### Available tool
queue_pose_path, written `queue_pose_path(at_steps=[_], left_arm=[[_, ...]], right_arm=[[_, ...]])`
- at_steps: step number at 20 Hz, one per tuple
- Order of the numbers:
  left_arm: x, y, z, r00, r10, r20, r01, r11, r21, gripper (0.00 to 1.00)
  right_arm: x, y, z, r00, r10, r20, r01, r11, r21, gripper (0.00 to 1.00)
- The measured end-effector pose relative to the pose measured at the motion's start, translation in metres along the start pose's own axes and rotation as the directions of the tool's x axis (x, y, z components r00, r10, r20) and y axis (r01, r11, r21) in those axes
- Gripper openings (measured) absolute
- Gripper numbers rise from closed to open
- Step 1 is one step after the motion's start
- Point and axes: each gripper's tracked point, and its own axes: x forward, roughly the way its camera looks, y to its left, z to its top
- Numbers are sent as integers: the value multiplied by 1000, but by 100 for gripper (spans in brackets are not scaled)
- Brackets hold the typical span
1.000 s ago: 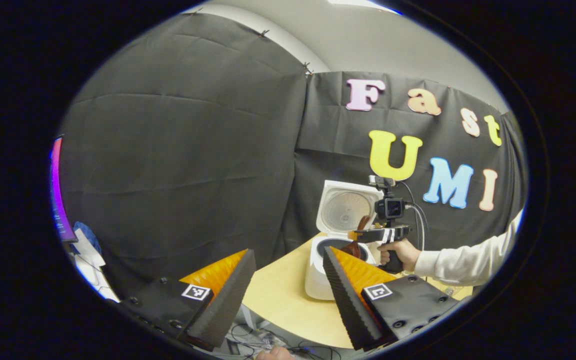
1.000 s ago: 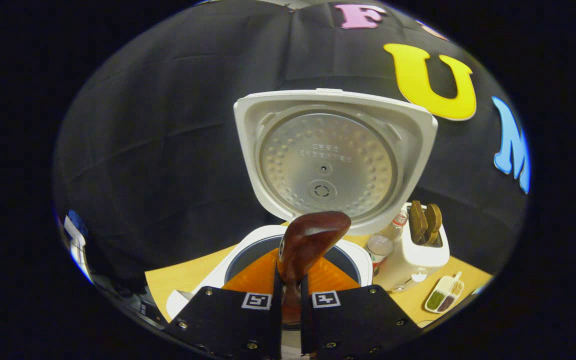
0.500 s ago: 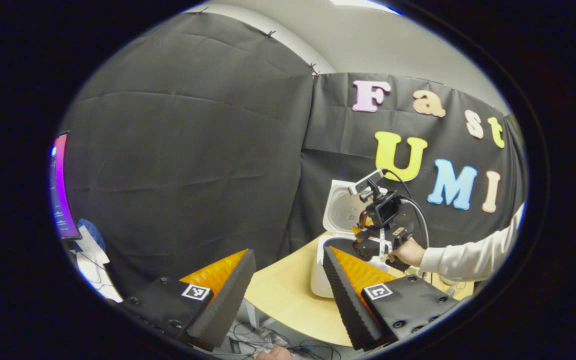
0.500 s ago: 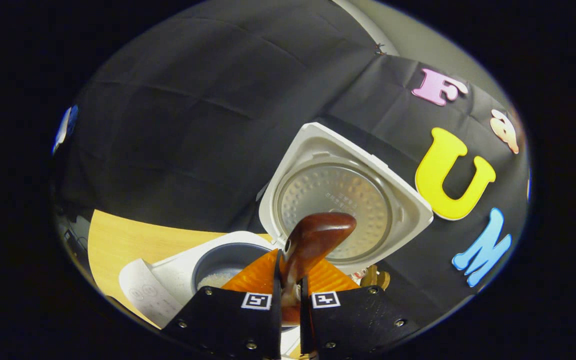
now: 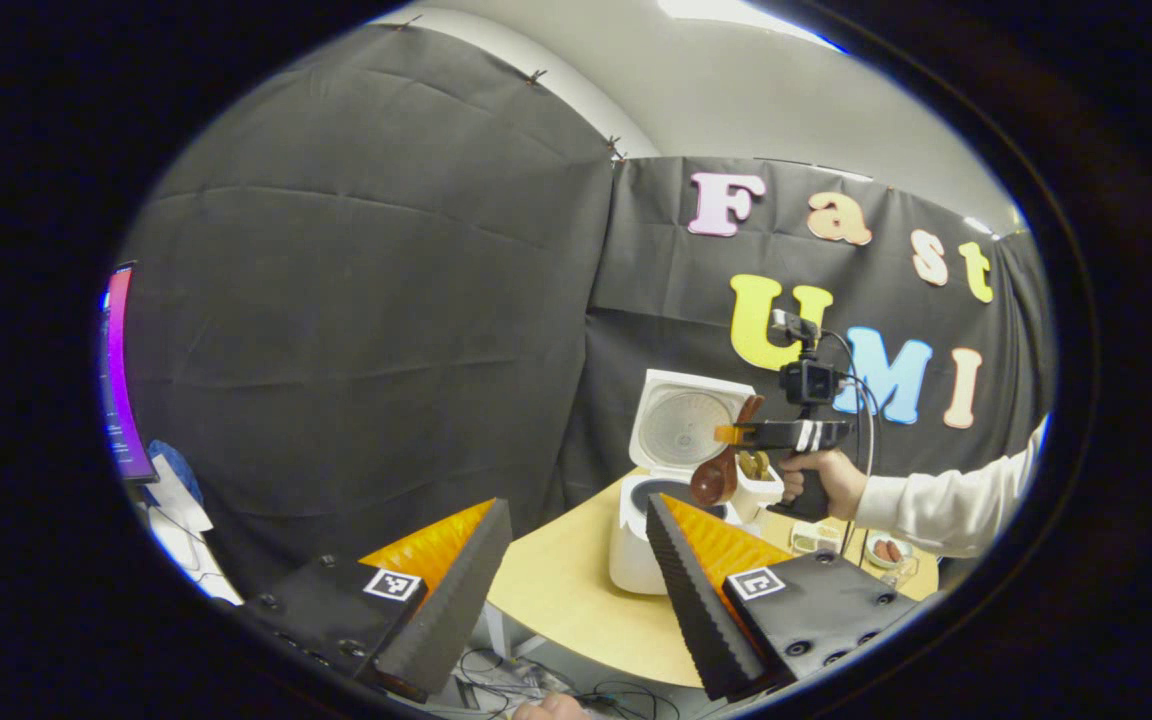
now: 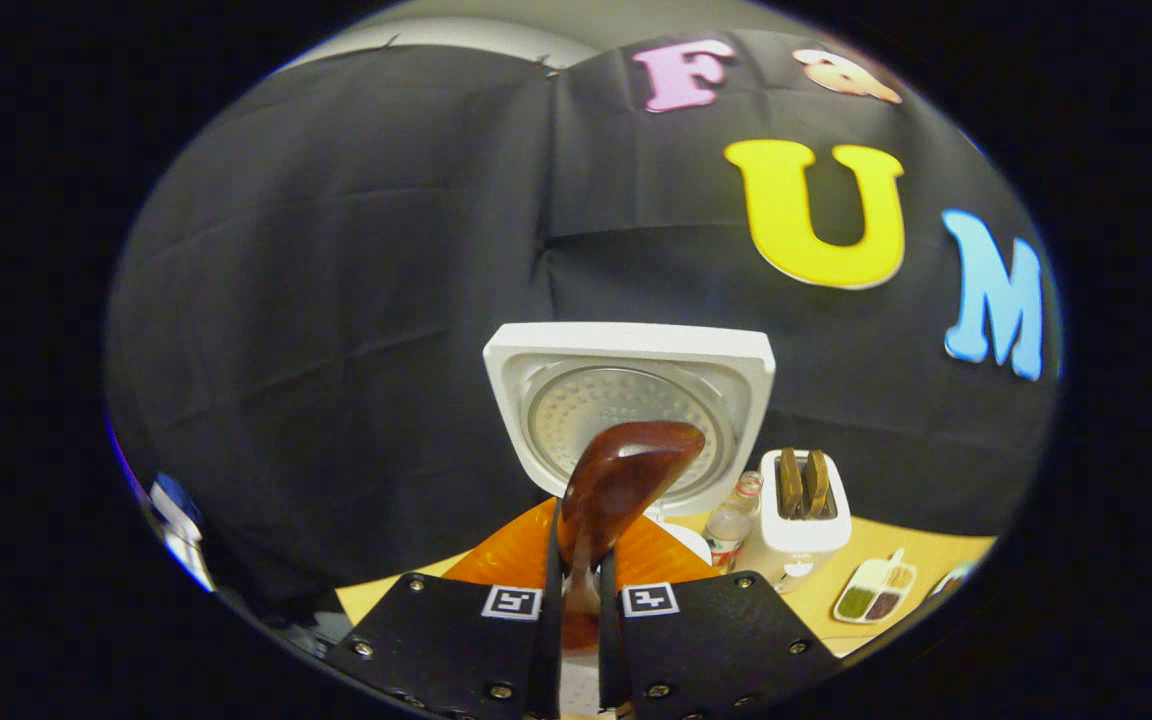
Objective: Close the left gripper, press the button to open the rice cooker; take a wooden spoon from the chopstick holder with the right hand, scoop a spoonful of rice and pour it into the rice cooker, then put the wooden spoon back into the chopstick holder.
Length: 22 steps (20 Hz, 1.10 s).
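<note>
Gripping the wooden spoon [image 6: 626, 478] by its handle, your right gripper [image 6: 574, 590] has both fingers pressed on it, and the dark bowl of the spoon rises in front of the raised lid [image 6: 630, 410] of the rice cooker [image 5: 636, 540]. From the left gripper view, that spoon [image 5: 718, 476] hangs bowl-down from the gripper [image 5: 736, 435] just above the cooker's open pot, your hand [image 5: 822, 482] on the grip behind it. Right of the cooker stands the white chopstick holder [image 6: 798, 520] with two wooden pieces poking out, a bottle [image 6: 733, 518] tucked between them, and a small divided dish [image 6: 873, 594] lying nearer on the bench [image 5: 566, 600]. Your left gripper [image 5: 576, 560] waits well apart, off the bench's near edge, its jaws spread wide and holding nothing.
</note>
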Motion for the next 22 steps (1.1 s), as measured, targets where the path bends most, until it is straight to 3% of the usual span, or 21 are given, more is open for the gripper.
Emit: queue_pose_path(at_steps=[5,9,16,22], left_arm=[[-4,-13,6,996,-90,19,91,996,-22,94],[-6,-30,4,981,-193,24,194,980,-48,94],[7,-70,-11,951,-309,-4,306,946,-108,94],[9,-114,-12,955,-296,-19,295,954,-59,94]], right_arm=[[-48,-47,12,998,-37,44,24,961,277,15],[-93,-115,-1,990,-130,63,90,895,437,15],[-227,-233,-34,927,-372,38,302,803,514,15],[-286,-343,-86,881,-473,-24,395,707,586,15]])
